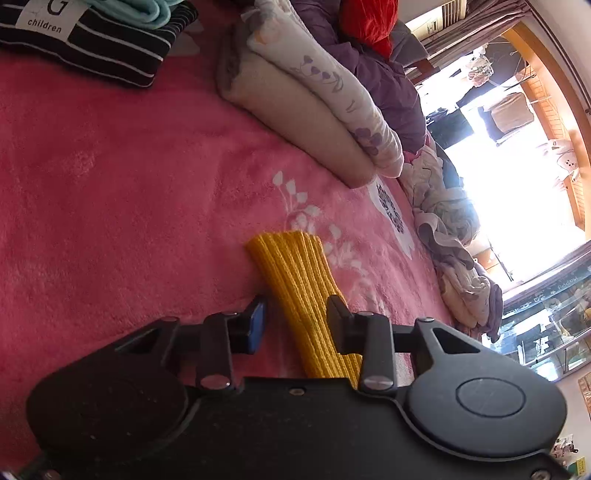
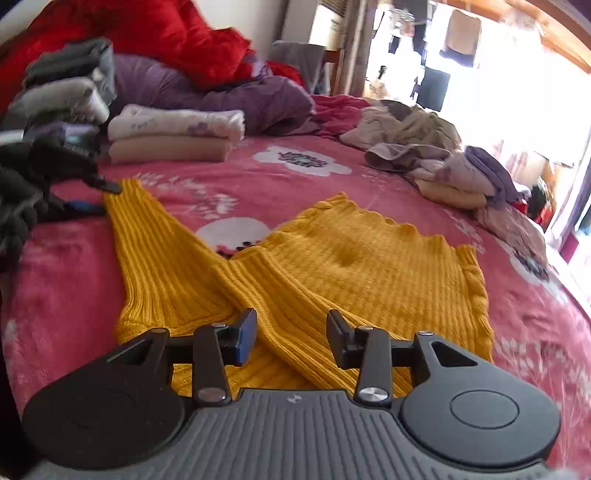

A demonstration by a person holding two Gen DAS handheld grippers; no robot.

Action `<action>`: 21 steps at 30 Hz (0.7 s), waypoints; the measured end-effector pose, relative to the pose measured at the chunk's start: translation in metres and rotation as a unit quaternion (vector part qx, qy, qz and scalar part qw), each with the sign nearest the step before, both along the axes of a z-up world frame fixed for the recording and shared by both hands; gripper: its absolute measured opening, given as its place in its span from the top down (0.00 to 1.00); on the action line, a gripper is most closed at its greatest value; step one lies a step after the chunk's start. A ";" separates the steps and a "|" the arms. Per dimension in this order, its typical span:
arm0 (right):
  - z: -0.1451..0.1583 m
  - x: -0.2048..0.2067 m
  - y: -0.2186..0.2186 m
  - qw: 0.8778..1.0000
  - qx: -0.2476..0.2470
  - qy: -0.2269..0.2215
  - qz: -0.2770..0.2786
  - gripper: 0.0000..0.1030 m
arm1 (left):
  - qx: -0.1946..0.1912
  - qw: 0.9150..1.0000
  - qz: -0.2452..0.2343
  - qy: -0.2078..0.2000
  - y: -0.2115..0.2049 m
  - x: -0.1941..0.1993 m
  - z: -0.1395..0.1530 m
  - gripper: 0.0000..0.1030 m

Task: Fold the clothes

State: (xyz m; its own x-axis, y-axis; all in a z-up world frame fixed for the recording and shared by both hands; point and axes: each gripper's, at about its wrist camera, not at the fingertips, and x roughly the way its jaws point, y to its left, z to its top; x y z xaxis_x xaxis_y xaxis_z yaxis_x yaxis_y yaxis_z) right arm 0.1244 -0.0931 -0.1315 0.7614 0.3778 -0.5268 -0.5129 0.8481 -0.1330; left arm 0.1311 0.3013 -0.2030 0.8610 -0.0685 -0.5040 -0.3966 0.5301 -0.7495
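Observation:
A yellow ribbed knit sweater (image 2: 354, 266) lies spread on the pink floral bed cover (image 2: 66, 288), one sleeve stretched out to the far left. My right gripper (image 2: 291, 332) is open and low over the sweater's near part, where the other sleeve folds across. My left gripper (image 1: 295, 317) is open, its fingers straddling the sleeve (image 1: 299, 280) near the cuff. It also shows at the far left of the right wrist view (image 2: 105, 197), at the sleeve's end.
Folded cream and floral bedding (image 2: 177, 133) lies behind the sweater, with a purple quilt (image 2: 221, 96) and red blanket (image 2: 177, 33). Unfolded clothes (image 2: 424, 147) are piled at right. A striped folded garment (image 1: 92, 44) lies at far left. A bright window (image 1: 517, 184) is beyond.

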 end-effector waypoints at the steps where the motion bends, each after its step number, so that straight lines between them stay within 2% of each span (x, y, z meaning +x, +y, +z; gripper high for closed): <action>1: 0.003 0.000 -0.017 1.000 0.022 0.004 -0.021 0.58 | 0.002 1.000 0.002 -0.002 0.000 0.001 0.000 0.72; 5: 0.004 -0.006 -0.088 0.990 0.099 0.013 -0.103 0.57 | 0.017 1.000 0.005 -0.003 -0.005 0.005 0.004 0.77; 6: 0.002 -0.007 -0.102 0.986 0.116 0.019 -0.116 0.57 | 0.025 1.000 0.003 -0.003 -0.008 0.006 0.007 0.80; 7: -0.002 -0.008 -0.116 0.982 0.138 0.029 -0.125 0.55 | 0.033 0.999 0.001 -0.003 -0.012 0.007 0.011 0.90; 9: -0.011 -0.010 -0.139 0.974 0.176 0.048 -0.135 0.52 | 0.057 0.998 -0.001 -0.007 -0.020 0.008 0.020 0.93; 12: -0.022 -0.015 -0.149 0.974 0.172 0.044 -0.142 0.53 | 0.106 0.994 -0.007 -0.024 -0.040 0.006 0.039 0.93; 16: -0.031 -0.016 -0.155 0.968 0.206 0.044 -0.135 0.54 | 0.174 0.982 -0.026 -0.061 -0.072 -0.005 0.066 0.93; 21: -0.034 -0.011 -0.159 0.967 0.223 0.040 -0.113 0.56 | 0.254 0.959 -0.065 -0.107 -0.122 -0.012 0.100 0.94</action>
